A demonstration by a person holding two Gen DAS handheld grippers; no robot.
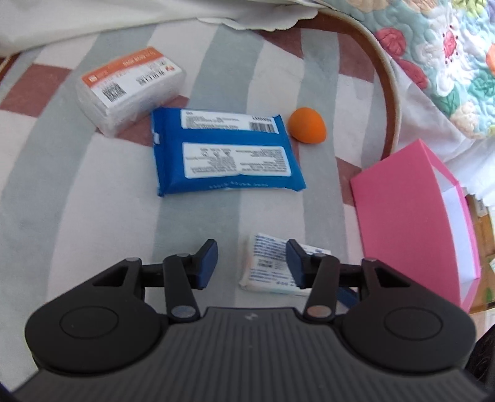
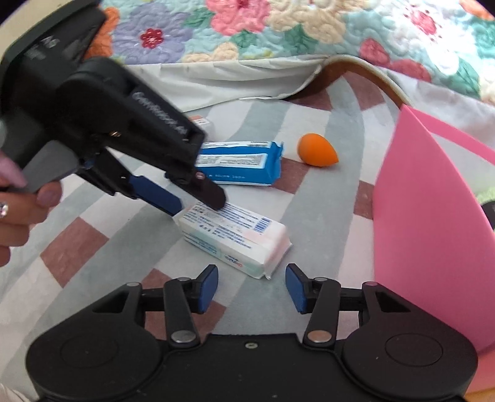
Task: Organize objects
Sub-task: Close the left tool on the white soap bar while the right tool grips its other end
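A small white tissue pack (image 1: 267,266) (image 2: 235,238) lies flat on the striped cloth. My left gripper (image 1: 252,263) (image 2: 198,207) hovers over the pack's far end. Its right fingertip overlaps the pack, the left pad stands clear of it, and the jaws are open. A hand (image 2: 18,213) holds that gripper. My right gripper (image 2: 252,286) is open just short of the pack's near corner, with nothing between its pads. A blue wipes pack (image 1: 225,154) (image 2: 241,162), an orange egg-shaped sponge (image 1: 306,125) (image 2: 317,150) and a white box with an orange label (image 1: 133,89) lie further back.
A pink open-topped box (image 1: 411,216) (image 2: 433,232) stands at the right, close to the tissue pack. A curved wooden rim (image 1: 380,77) and a floral quilt (image 1: 448,62) (image 2: 278,27) border the cloth at the back and right.
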